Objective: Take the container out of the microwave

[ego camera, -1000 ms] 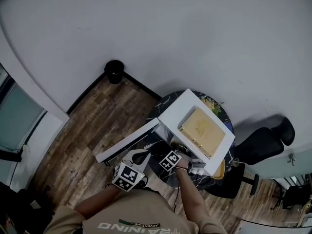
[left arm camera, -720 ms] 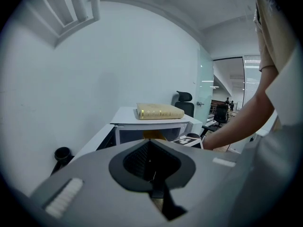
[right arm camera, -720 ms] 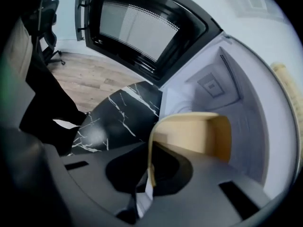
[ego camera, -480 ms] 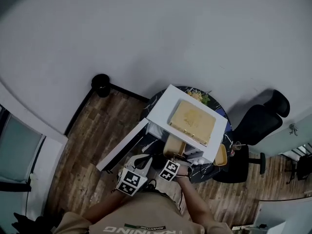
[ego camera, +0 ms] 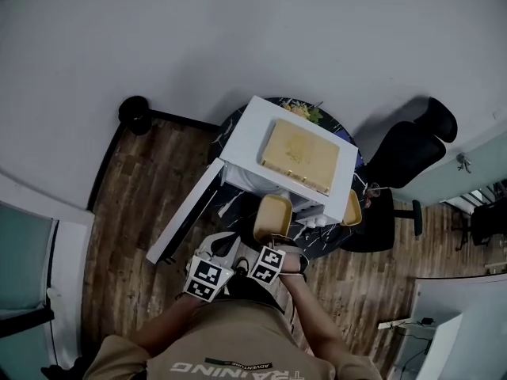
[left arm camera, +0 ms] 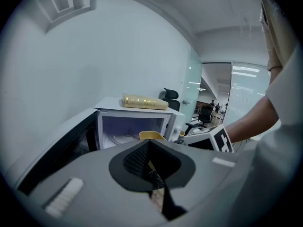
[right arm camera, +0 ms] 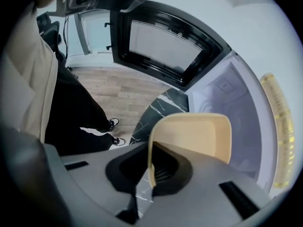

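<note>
Container (ego camera: 272,217): pale yellow, shallow, rectangular with rounded corners and a thin raised rim, interior plain and smooth. It sits outside the white microwave (ego camera: 238,153), just in front of the open cavity and right of the swung-out door (ego camera: 184,212), over the front edge of the dark marbled worktop (right arm camera: 156,109). Right tool (right arm camera: 150,150): jaws clamped on the container's near rim, one jaw inside the wall, one outside; the tray extends away from the tool toward the cavity. Left tool (left arm camera: 149,144): jaws together, nothing between them, just left of the right tool, apart from the container.
</note>
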{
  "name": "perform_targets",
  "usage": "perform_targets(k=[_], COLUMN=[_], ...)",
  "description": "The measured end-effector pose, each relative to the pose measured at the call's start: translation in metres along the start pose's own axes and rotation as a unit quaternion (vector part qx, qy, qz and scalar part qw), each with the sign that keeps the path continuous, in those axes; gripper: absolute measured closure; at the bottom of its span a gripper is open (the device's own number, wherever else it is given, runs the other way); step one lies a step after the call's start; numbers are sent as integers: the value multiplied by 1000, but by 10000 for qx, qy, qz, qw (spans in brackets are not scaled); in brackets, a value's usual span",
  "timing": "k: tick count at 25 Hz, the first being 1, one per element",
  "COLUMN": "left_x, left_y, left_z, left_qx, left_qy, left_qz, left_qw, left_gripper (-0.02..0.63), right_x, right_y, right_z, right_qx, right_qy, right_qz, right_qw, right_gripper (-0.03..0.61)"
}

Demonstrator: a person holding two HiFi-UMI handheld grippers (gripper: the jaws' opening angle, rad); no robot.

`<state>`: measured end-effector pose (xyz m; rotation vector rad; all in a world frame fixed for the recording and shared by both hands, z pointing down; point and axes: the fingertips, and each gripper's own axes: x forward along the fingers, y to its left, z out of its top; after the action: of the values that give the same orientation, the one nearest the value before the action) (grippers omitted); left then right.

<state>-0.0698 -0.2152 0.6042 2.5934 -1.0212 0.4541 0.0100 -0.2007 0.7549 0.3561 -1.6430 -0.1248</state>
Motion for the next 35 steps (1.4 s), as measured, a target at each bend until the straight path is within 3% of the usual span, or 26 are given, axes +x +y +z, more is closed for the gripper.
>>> perform_targets(k=[9, 16, 20, 25, 30, 35], left_x=[-3, -17, -33, -43, -53, -54], left_y=[-37, -73, -99, -121, -141, -152], left_z=[26, 32, 30, 6, -9, -1], left_qx=[142, 297, 449, 273, 204, 268], left_qy=[-345, -345, -305, -106, -89, -317], left_qz=[19, 601, 954, 1280, 1301, 1161], left_qw=[9993, 9972, 9940, 9913, 9913, 9924], left_gripper=[607, 607, 607, 607, 607, 607], right_x=[-15, -43, -54, -51, -54, -61], right_y=[18, 44, 75, 113, 147, 146], right_z=[-18, -31, -43, -46, -43, -48], right_qx=[-66, -274, -365, -584, -798, -883], right_qy=[-89, -548, -798, -1027, -1118, -920], right_qz=[-71, -152, -16, 297, 628, 588], right_qw=[9999, 9980, 9961, 9925, 9885, 9901], right_gripper=[569, 569, 569, 569, 569, 569])
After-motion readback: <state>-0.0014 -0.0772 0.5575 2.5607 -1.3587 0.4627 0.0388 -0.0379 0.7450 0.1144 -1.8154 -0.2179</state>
